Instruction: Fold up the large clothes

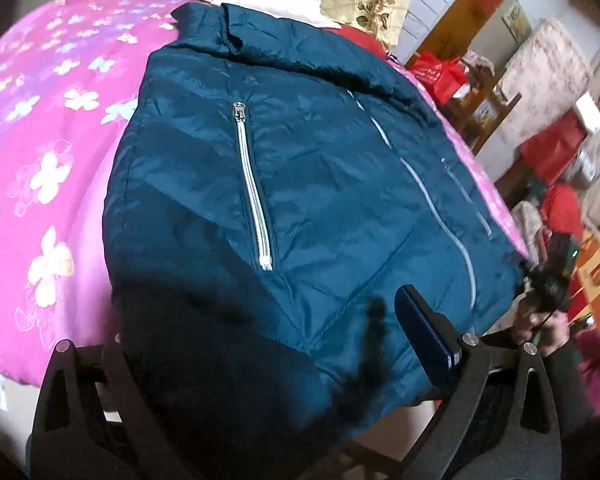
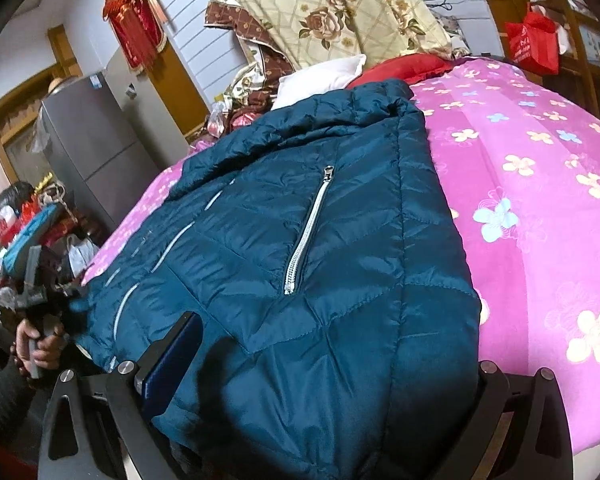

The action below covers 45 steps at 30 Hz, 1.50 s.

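A teal quilted jacket lies front up on a pink flowered bedspread, collar at the far end, with silver pocket zips showing. My left gripper stands open at the near hem. Its right finger with a blue pad rests beside the fabric, and the jacket's hem covers its left finger. In the right wrist view the same jacket fills the middle. My right gripper is open at the hem too, with its left finger bare and its right finger buried under the cloth.
Folded floral quilts and a white pillow are piled beyond the collar. A grey fridge and red bags stand around the bed. A hand holds the other gripper at the bed's near edge.
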Each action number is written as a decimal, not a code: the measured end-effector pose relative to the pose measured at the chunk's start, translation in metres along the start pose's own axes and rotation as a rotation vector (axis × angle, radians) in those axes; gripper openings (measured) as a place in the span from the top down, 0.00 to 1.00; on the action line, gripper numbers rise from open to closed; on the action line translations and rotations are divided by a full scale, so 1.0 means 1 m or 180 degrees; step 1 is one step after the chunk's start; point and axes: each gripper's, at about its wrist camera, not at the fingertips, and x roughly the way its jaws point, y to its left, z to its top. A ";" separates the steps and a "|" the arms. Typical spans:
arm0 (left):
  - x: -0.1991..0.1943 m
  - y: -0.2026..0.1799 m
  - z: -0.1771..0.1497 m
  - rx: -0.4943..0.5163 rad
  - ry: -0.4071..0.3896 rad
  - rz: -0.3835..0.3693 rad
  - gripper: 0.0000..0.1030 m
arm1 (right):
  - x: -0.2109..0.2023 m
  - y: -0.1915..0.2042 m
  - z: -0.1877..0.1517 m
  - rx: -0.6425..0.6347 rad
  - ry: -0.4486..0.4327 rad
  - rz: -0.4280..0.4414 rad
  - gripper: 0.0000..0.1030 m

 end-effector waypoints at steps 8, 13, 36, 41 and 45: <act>-0.003 0.005 -0.014 -0.0018 -0.0298 0.0711 0.05 | 0.011 0.007 0.004 -0.0144 0.0046 -0.0174 0.00; 0.001 -0.001 -0.021 0.0048 -0.0388 0.0974 0.05 | 0.011 0.005 0.006 -0.0154 0.0060 -0.0344 0.44; 0.010 -0.016 -0.026 -0.0269 -0.0544 0.1784 0.31 | 0.024 0.029 -0.003 -0.0552 0.0126 -0.0473 0.27; 0.011 -0.017 -0.024 -0.0313 -0.0501 0.1820 0.30 | 0.023 0.028 -0.004 -0.0534 0.0080 -0.0472 0.27; 0.011 -0.017 -0.024 -0.0335 -0.0483 0.1830 0.29 | 0.021 0.024 -0.003 -0.0421 0.0054 -0.0390 0.27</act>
